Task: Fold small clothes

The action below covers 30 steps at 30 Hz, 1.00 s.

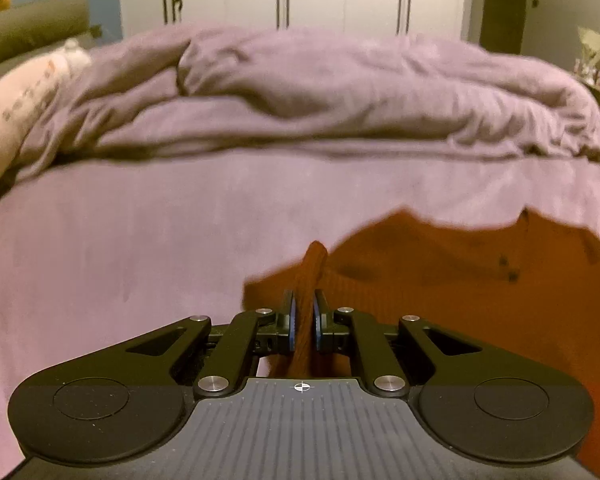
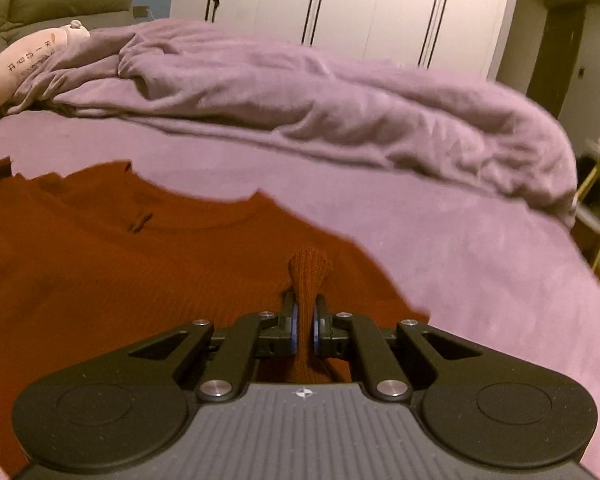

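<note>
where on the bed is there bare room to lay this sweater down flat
Bare purple sheet lies left of the rust sweater, and more between its neckline and the bunched duvet. Another patch sits right of the sweater. The back is crowded: duvet plus a plush pillow at far left.

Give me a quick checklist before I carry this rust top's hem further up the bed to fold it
1. Left tool shut on a pinch of the rust knit top: ok.
2. Right tool shut on the top's fabric: ok.
3. Neckline lying flat ahead on the purple sheet: ok.
4. Sheet between neckline and bunched duvet free of other things: ok.
5. Both pinches level with each other: cannot tell.
6. Sleeves tucked evenly: cannot tell, edges out of view.
</note>
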Available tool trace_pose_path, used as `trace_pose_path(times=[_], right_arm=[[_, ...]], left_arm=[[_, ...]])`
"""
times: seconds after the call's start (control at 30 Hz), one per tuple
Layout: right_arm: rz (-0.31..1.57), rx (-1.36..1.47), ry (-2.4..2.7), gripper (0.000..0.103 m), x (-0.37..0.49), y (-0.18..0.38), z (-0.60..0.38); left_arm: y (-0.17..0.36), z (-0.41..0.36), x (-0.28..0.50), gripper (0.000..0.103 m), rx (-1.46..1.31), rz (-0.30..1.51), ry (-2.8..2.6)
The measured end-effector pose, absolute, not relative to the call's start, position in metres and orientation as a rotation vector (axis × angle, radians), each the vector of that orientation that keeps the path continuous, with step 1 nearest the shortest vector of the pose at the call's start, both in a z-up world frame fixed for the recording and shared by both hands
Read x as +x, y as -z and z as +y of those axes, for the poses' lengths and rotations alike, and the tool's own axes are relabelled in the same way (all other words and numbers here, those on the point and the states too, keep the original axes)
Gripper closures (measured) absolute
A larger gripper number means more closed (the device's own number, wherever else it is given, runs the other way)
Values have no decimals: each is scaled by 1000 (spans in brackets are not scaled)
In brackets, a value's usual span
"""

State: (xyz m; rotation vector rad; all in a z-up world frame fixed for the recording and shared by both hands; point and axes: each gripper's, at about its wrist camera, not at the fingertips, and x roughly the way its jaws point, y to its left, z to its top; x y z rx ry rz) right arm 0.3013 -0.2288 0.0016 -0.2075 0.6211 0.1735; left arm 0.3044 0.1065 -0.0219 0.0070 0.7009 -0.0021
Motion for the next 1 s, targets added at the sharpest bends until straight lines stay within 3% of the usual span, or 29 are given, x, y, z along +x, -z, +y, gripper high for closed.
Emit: trace_pose_path(times=[0.23,0.5,0.63,0.77,0.8,0.87,0.9,0.93,0.97,1.0], right_arm=[[552,-202,-79,98,358,-19,-222],[603,-259,23,97,408,17,-211],[656,-212,51,96,412,32,-223],[644,-147,69,96,388,16,-243],[635,-119,56,96,375,10,-248],[623,-63,11,96,341,-1,-257],[616,-41,-9,92,321,-4,-260],[620,-21,-19,82,300,-5,-264],[630,-5,-31,62,282,-5,-267],[631,15,-45,54,262,-3,-270]], left_arm=[[-2,92,353,93,51,586,-63],[53,81,399,90,84,670,-202],[78,87,395,78,109,729,-246],[58,105,361,65,13,735,-227],[50,108,347,61,-2,734,-197],[37,112,315,43,-16,723,-148],[32,114,298,43,-8,723,-146],[30,116,285,42,1,722,-148],[28,118,273,39,16,731,-146],[27,120,263,39,25,746,-143]])
